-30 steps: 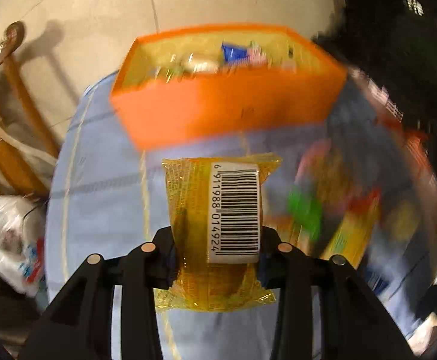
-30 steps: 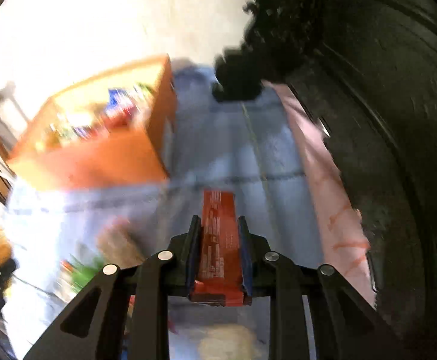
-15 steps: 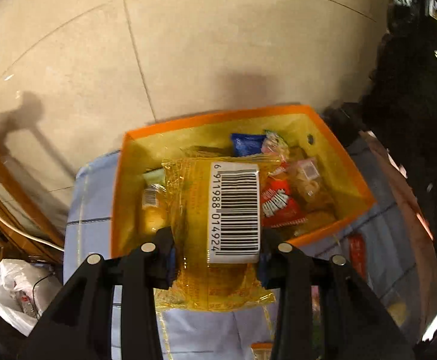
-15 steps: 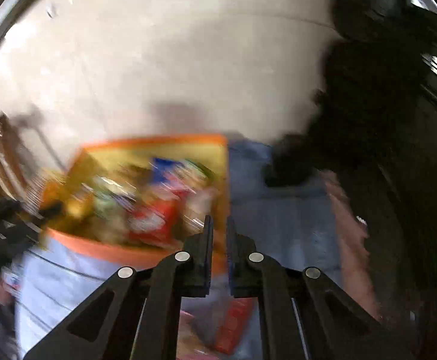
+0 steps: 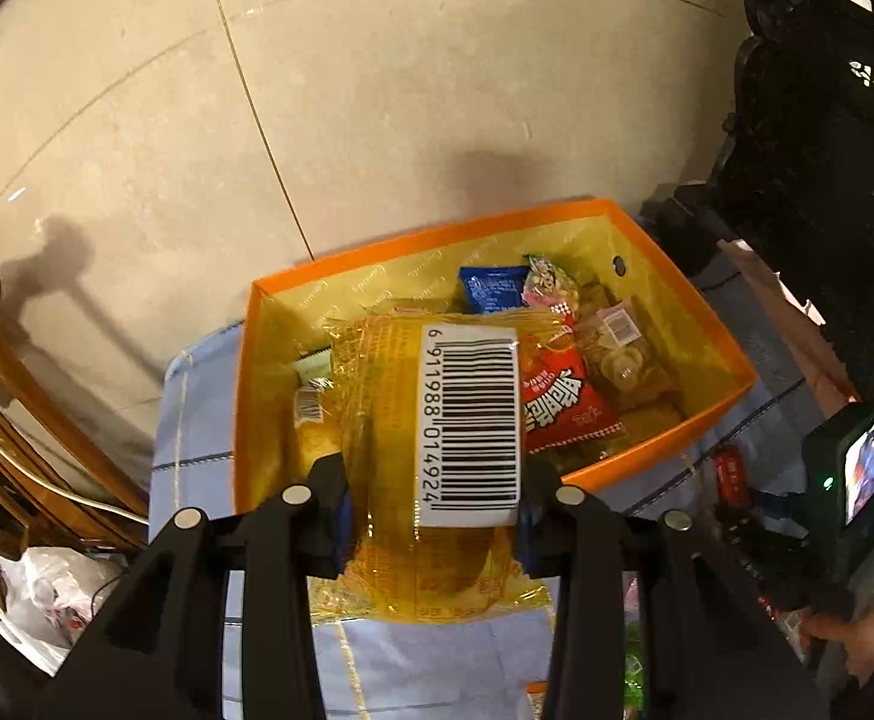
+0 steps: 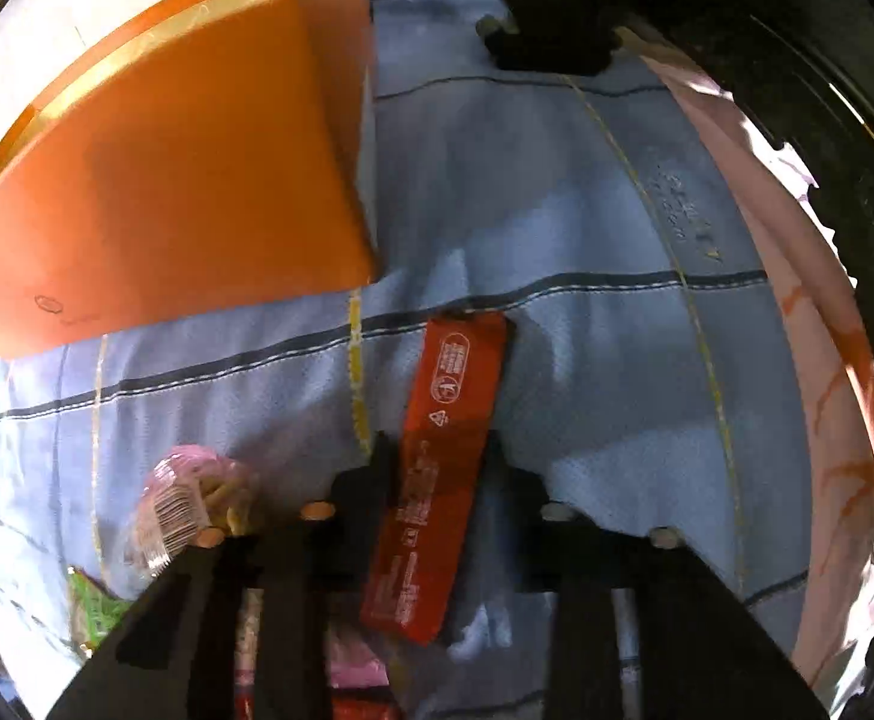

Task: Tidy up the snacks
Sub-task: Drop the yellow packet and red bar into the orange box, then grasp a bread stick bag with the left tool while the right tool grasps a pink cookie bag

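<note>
- Two snacks in play: a yellow packet (image 5: 431, 450) with a barcode label, clamped between the fingers of the left tongs (image 5: 434, 516), and a red bar wrapper (image 6: 437, 468) lying flat on the blue cloth (image 6: 586, 360) between the spread fingers of the right tongs (image 6: 437, 480).
- Right fingers stand on either side of the wrapper with gaps showing; no grip, by my reading.
- Yellow packet hangs over the near wall of the orange box (image 5: 664, 444), directly ahead of the left tongs. Box already holds a red packet (image 5: 556, 402), a blue one (image 5: 493, 288) and other bags.
- Step in hand, as judged: dropping the yellow packet into the box. Next move calls for pushing slightly forward past the rim, then opening.
- The right tongs need to close on the wrapper. The box sits ahead-left of them.
- Loose pink bag (image 6: 191, 504) beside the right tongs' left finger.
</note>
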The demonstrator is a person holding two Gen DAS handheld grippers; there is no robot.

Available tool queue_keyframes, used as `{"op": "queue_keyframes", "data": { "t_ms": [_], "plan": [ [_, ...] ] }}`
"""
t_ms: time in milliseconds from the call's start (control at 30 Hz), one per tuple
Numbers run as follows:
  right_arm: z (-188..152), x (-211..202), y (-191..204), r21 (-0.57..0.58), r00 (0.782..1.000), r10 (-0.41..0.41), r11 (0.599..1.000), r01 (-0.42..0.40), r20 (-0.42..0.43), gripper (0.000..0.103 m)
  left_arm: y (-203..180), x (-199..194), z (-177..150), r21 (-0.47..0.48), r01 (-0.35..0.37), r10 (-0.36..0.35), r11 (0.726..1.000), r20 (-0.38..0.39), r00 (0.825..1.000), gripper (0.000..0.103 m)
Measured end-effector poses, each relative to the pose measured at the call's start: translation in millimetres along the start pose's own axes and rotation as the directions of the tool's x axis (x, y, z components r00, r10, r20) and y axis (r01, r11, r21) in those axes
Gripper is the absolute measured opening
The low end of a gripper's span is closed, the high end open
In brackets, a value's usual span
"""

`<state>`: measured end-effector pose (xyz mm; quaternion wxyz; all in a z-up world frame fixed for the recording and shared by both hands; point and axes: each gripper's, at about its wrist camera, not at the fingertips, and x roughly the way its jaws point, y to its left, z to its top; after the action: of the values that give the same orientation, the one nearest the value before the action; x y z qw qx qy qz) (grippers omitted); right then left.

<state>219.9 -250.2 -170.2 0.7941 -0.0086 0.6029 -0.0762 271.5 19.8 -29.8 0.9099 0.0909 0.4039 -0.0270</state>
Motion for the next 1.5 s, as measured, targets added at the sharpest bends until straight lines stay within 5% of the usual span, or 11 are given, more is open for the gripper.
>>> {"op": "queue_keyframes", "data": {
  "t_ms": [133,333,600,700,833,900,933,1000,1067,1233,1500],
  "plan": [
    [5.5,-33.9,-4.2,-0.027,0.996,-0.049,0.998,0.052,0.081,0.024,0.5,-8.7,1.2,0.003,0.005,-0.005,1.0,0.015,1.0,0.037],
    [52.9,-115.7,4.6,-0.055,0.959,0.076,0.996,-0.063,0.272,0.024,15.3,-6.7,14.0,-0.12,0.12,-0.12,0.985,0.007,0.993,0.037],
    [125.4,-156.2,57.1,-0.103,0.926,0.18,0.983,-0.154,0.332,0.024,27.3,6.3,33.7,-0.123,-0.131,0.124,0.984,-0.067,0.99,0.037],
    [131.0,-157.2,69.0,-0.145,0.919,0.194,0.978,-0.152,0.344,0.024,45.3,12.2,31.2,-0.249,-0.063,0.04,0.966,-0.098,0.994,0.037],
    [128.3,-145.7,75.6,-0.143,0.933,0.181,0.979,-0.143,0.312,0.024,45.1,11.9,29.6,-0.241,-0.092,0.07,0.966,-0.096,0.993,0.038],
    [130.9,-140.3,75.3,-0.159,0.921,0.225,0.97,-0.183,0.318,0.039,50.1,9.0,29.5,-0.299,-0.111,0.095,0.948,-0.067,0.993,0.069],
    [127.0,-138.9,77.2,-0.202,0.909,0.267,0.957,-0.21,0.32,0.087,53.8,4.0,27.3,-0.338,-0.119,0.116,0.934,-0.028,0.993,0.096],
    [117.9,-142.9,77.1,-0.253,0.901,0.227,0.958,-0.137,0.371,0.099,53.2,1.1,24.3,-0.306,-0.097,0.1,0.947,-0.004,0.995,0.099],
    [103.3,-144.6,68.6,-0.282,0.902,0.165,0.958,-0.051,0.398,0.099,44.5,-10.8,9.1,-0.214,-0.053,0.06,0.975,0.027,0.998,0.099],
    [47.6,-125.9,37.7,-0.315,0.954,0.17,0.945,-0.087,0.248,0.099,11.2,-34.4,-62.1,-0.064,0.022,-0.019,0.998,0.043,0.999,0.099],
    [-17.7,-46.8,22.4,-0.337,0.989,0.148,0.932,-0.132,0.02,0.099,-69.0,-5.1,-206.9,0.117,0.143,-0.122,0.983,-0.17,0.978,0.099]
  ]
}}
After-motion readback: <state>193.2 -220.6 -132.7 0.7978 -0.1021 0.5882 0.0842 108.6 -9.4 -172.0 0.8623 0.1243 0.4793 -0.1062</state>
